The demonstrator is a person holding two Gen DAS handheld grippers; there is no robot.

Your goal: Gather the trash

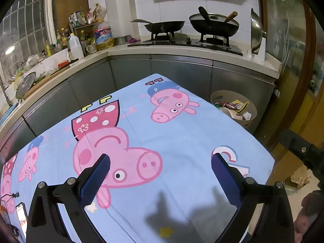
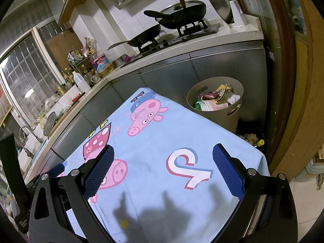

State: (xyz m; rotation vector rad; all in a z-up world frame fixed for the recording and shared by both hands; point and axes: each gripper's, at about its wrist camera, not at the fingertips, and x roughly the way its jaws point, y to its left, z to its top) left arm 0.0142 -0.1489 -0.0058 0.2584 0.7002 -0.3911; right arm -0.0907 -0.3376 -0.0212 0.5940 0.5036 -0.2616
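Note:
A beige round bin (image 1: 252, 106) (image 2: 218, 119) stands on the floor past the table's far right corner, filled with wrappers, a paper cup and crumpled paper (image 2: 214, 101). My left gripper (image 1: 161, 160) hovers open over the light-blue cartoon-pig tablecloth (image 1: 182, 133), nothing between its blue pads. My right gripper (image 2: 163, 150) is likewise open and empty above the same cloth (image 2: 154, 141), nearer the bin. No loose trash shows on the cloth. The other gripper's black body (image 1: 303, 151) pokes in at the right edge of the left wrist view.
A kitchen counter (image 1: 182, 50) wraps behind and left of the table, with two black pans (image 1: 212, 25) on the stove, oil bottles (image 1: 103, 35) and a sink. A phone (image 1: 21, 214) lies at the table's near left. A wooden door frame (image 2: 293, 81) stands right. A dark bag with scraps (image 2: 253, 137) sits below the bin.

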